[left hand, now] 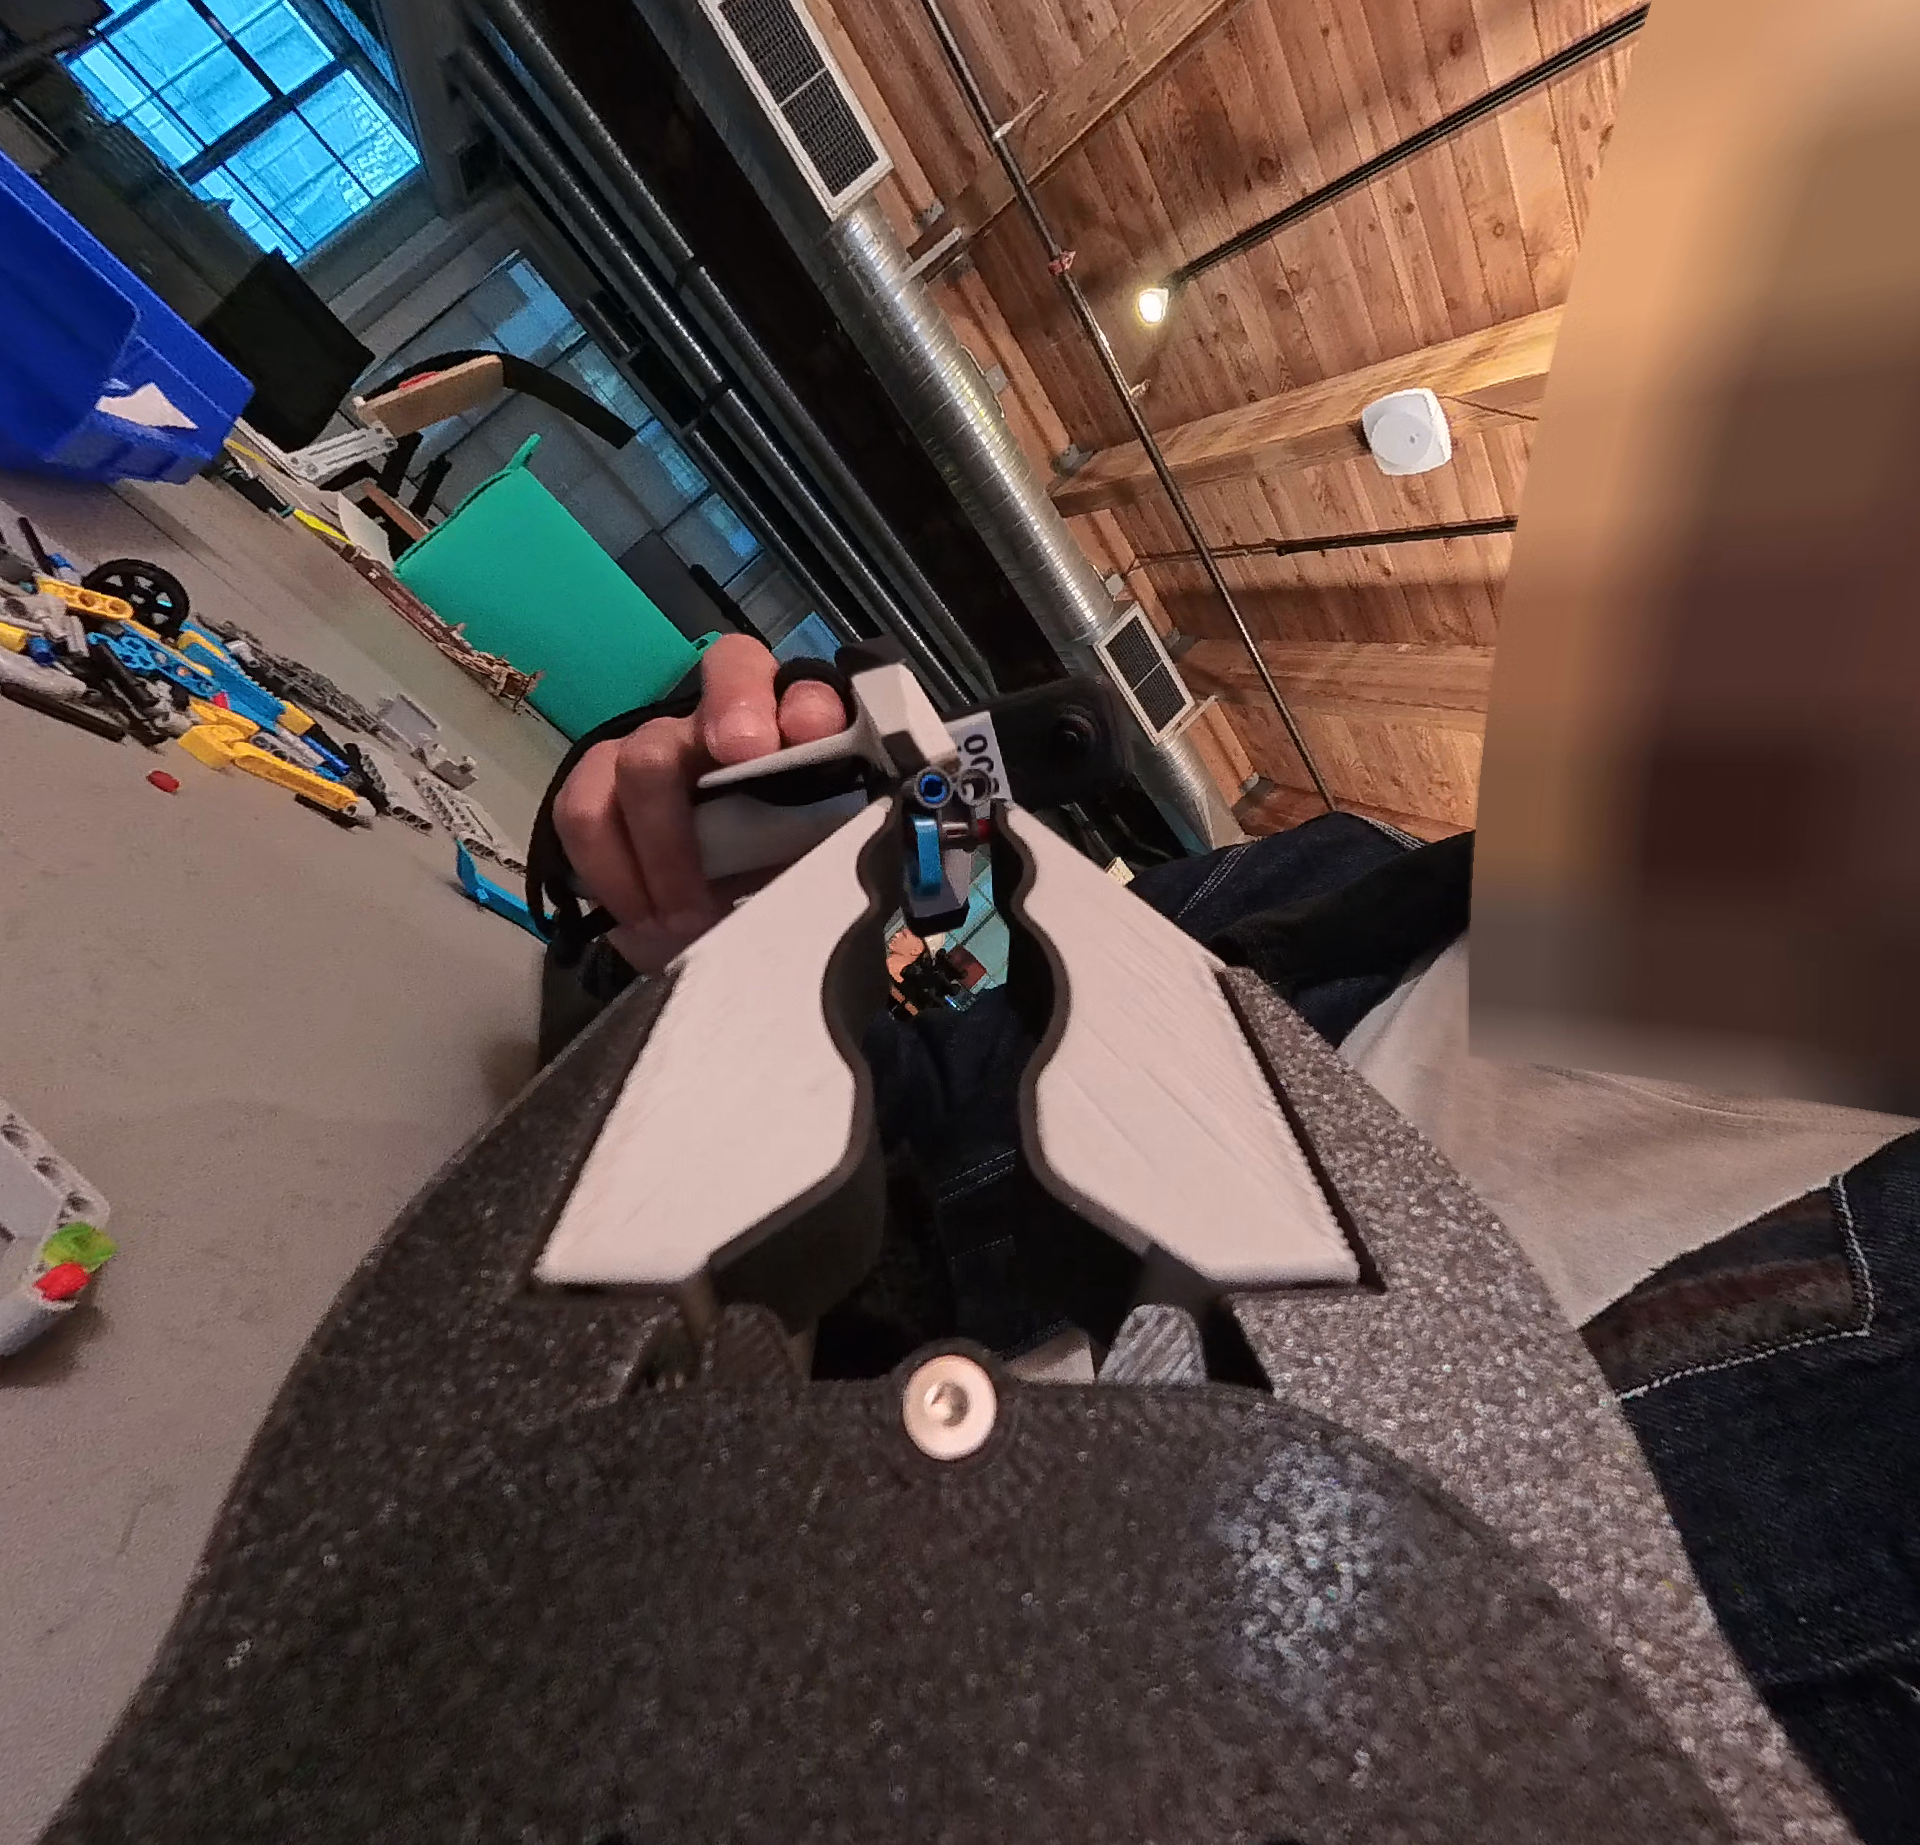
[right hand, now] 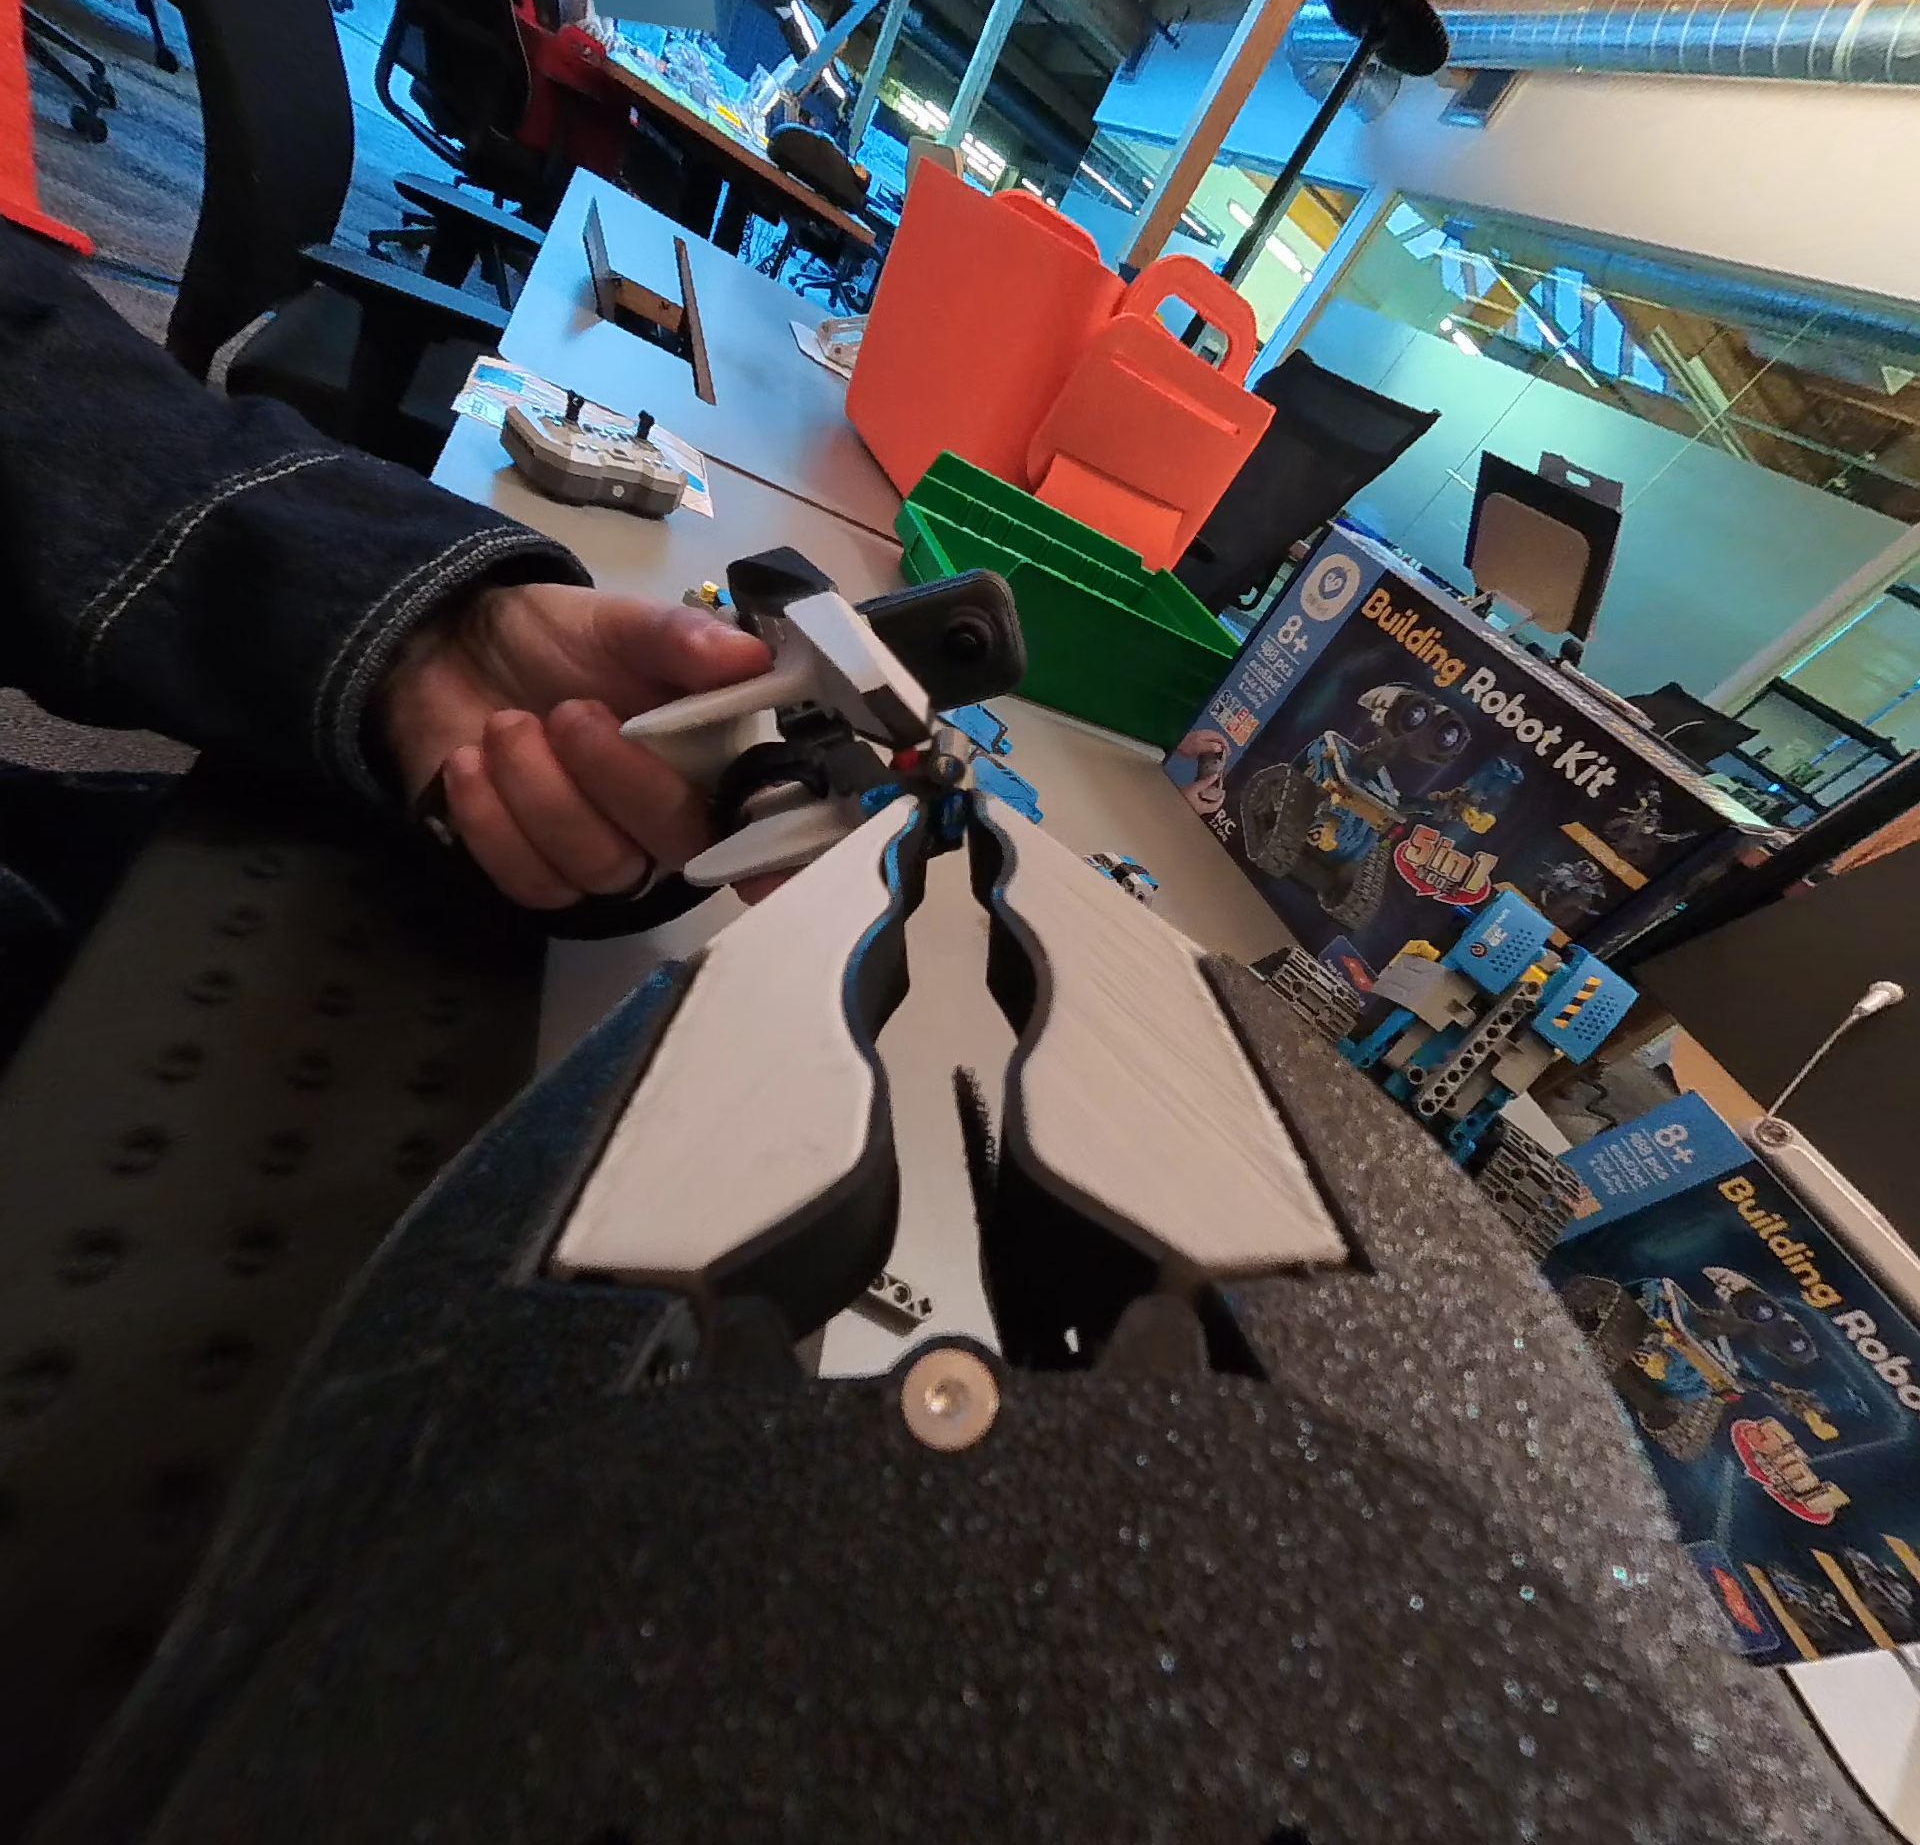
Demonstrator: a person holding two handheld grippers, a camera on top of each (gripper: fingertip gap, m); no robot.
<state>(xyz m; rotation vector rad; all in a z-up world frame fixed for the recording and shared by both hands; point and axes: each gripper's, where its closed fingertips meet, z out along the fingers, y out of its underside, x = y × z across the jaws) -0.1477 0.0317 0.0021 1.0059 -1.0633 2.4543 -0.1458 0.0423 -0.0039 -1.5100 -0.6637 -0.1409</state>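
Observation:
A small blue beam with a grey connector and a red pin (left hand: 932, 855) is held in the air between both grippers. My left gripper (left hand: 943, 808) is shut on it at its fingertips. My right gripper (right hand: 949, 810) is also closed on this small blue piece (right hand: 948, 816). The two grippers meet tip to tip from opposite sides. In the left wrist view, the right gripper's white fingers (left hand: 774, 761) and the hand holding it (left hand: 634, 819) show beyond the piece. In the right wrist view, the left gripper's fingers (right hand: 717, 699), its camera (right hand: 961, 642) and a hand (right hand: 540, 746) show.
A pile of loose yellow, blue and grey building pieces (left hand: 177, 652) lies on the grey table (left hand: 208, 964), with a blue bin (left hand: 83, 361) and a green bag (left hand: 540, 590) behind. Kit boxes (right hand: 1434, 756), a partly built blue model (right hand: 1475, 1016), a green tray (right hand: 1060, 590), orange bags (right hand: 1039, 361) and a grey controller (right hand: 592, 455) stand around. My left and right fingertips are right by each other. Left tips and right tips are each some 30 cm from the partly built blue model (right hand: 1475, 1016).

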